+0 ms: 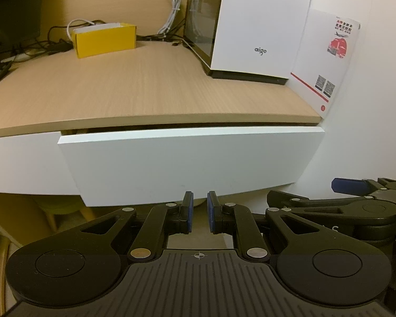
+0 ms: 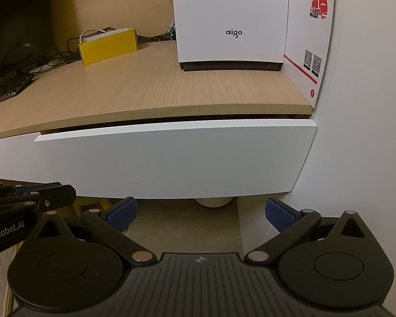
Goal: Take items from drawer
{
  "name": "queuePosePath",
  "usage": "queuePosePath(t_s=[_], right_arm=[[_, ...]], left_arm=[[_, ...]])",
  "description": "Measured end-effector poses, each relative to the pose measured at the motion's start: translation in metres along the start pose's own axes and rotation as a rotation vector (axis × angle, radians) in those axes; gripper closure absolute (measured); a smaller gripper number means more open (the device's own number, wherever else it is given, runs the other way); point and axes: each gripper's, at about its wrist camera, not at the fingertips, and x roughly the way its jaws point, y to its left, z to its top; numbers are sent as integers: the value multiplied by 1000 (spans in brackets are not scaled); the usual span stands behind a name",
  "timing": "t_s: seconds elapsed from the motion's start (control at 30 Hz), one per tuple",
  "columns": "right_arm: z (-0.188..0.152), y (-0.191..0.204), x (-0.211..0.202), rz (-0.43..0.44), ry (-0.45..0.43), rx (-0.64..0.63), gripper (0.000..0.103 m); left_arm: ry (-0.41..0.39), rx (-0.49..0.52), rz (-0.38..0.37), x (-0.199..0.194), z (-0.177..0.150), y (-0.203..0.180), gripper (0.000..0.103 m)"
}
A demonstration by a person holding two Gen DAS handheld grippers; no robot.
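Note:
A white drawer front (image 1: 190, 163) (image 2: 171, 158) sits under the wooden desktop (image 1: 145, 92), pulled out a crack, with a dark gap along its top edge. Nothing inside it can be seen. My left gripper (image 1: 199, 203) is just below the drawer's lower edge, its blue pads close together with nothing between them. It also shows at the left edge of the right wrist view (image 2: 39, 192). My right gripper (image 2: 200, 208) is held open wide below the drawer front, empty. Its fingers (image 1: 351, 185) reach in at the right of the left wrist view.
On the desktop stand a white "aigo" case (image 1: 250, 26) (image 2: 232, 18), a yellow box (image 1: 105, 39) (image 2: 108, 46) and tangled cables (image 1: 39, 45). A printed leaflet (image 1: 327, 60) leans on the white wall (image 1: 369, 119) at the right. A keyboard (image 2: 5, 89) lies far left.

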Motion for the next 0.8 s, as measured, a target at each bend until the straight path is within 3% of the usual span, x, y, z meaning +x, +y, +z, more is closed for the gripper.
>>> queuePosePath(t_s=[0.8], right_arm=[[1,-2,2,113,1,-69,0]], left_arm=[[7,-6,-8,4,6,9,89]])
